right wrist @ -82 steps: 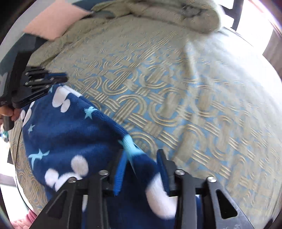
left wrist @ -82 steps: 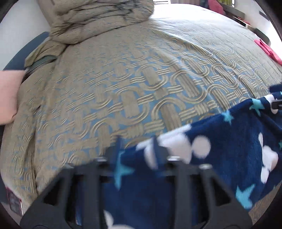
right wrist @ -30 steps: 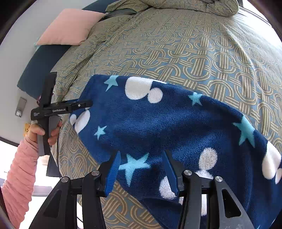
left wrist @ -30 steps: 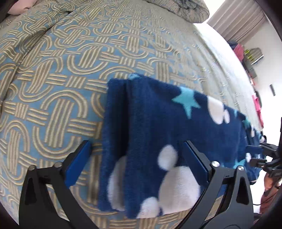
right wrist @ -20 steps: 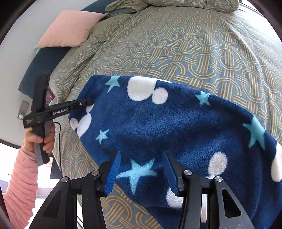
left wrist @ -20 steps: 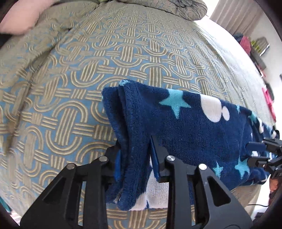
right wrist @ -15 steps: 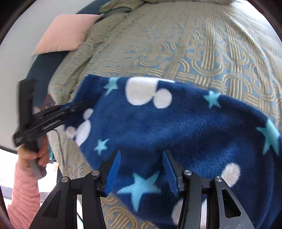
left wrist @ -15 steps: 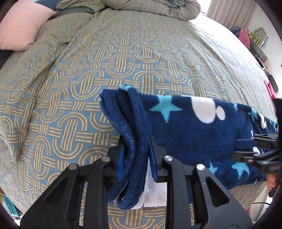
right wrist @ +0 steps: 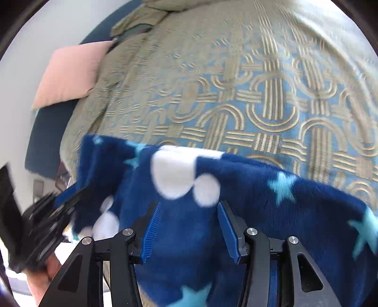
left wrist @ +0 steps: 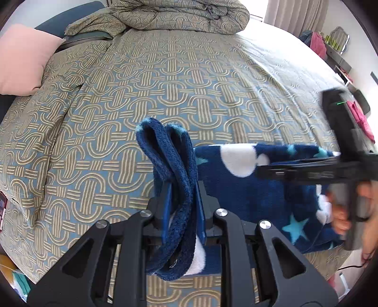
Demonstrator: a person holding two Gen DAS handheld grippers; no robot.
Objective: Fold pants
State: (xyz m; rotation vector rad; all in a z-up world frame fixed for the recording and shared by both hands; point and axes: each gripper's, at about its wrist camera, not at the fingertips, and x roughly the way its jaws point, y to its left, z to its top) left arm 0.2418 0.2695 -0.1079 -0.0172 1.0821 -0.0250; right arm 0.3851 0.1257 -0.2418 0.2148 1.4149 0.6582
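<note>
The navy fleece pants point(left wrist: 248, 186) with white dots and teal stars lie folded on the patterned bedspread point(left wrist: 165, 78). My left gripper point(left wrist: 183, 189) is shut on the folded end of the pants and lifts it off the bed. My right gripper point(right wrist: 190, 212) is open, its blue pads either side of the pants point(right wrist: 259, 207), low over the fabric. In the left wrist view the right gripper point(left wrist: 307, 167) shows at the right, level with the far end of the pants. In the right wrist view the left gripper point(right wrist: 45, 212) is blurred at the left edge.
A pink pillow point(left wrist: 21, 61) lies at the bed's head on the left. A bundled duvet point(left wrist: 179, 14) sits at the far end. Pink clothes and shelves point(left wrist: 330, 44) stand beyond the bed's right side. The bed edge point(left wrist: 212, 290) runs just below my left gripper.
My left gripper closed on the pants' folded end and has lifted it. The right gripper stays open and has moved in close over the pants toward the left one.
</note>
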